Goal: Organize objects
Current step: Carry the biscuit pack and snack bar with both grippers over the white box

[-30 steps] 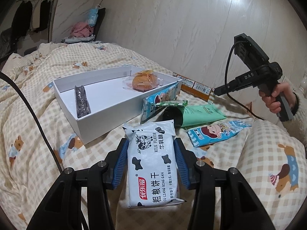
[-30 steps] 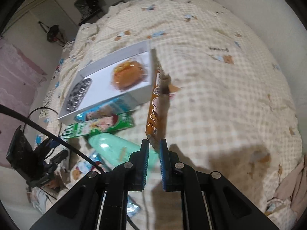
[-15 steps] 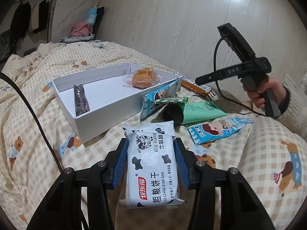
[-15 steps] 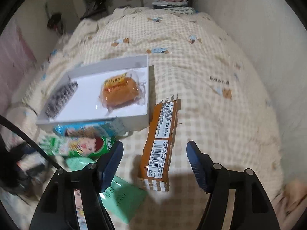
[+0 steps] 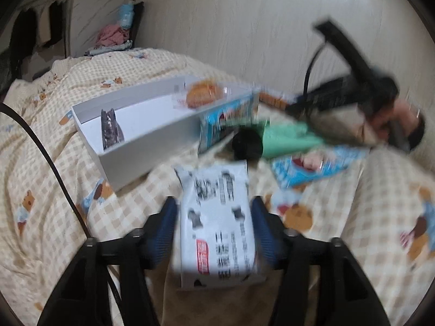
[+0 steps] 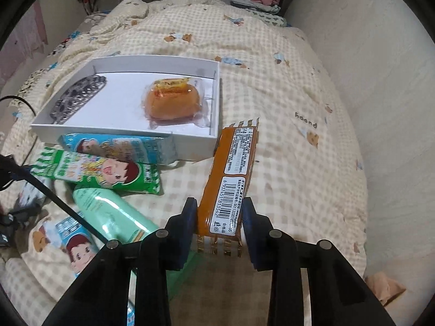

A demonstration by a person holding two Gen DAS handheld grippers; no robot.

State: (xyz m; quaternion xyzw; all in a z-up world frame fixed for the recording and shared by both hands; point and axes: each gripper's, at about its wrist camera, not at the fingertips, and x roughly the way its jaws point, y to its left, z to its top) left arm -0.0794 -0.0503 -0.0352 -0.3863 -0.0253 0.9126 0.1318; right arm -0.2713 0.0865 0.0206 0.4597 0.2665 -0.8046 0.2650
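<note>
The left gripper (image 5: 213,228) clamps a white biscuit pack (image 5: 217,225) just above the bedspread (image 5: 54,217). Only the right view shows the right gripper (image 6: 218,212) pinching an orange bar (image 6: 231,179), which lies beside the white box (image 6: 212,141).

Both grippers, left gripper (image 5: 214,217) and right gripper (image 6: 218,214), have black angular arms, blue ribbed pads (image 6: 251,233), silver screws (image 6: 274,233), and black cables (image 5: 49,160).
</note>
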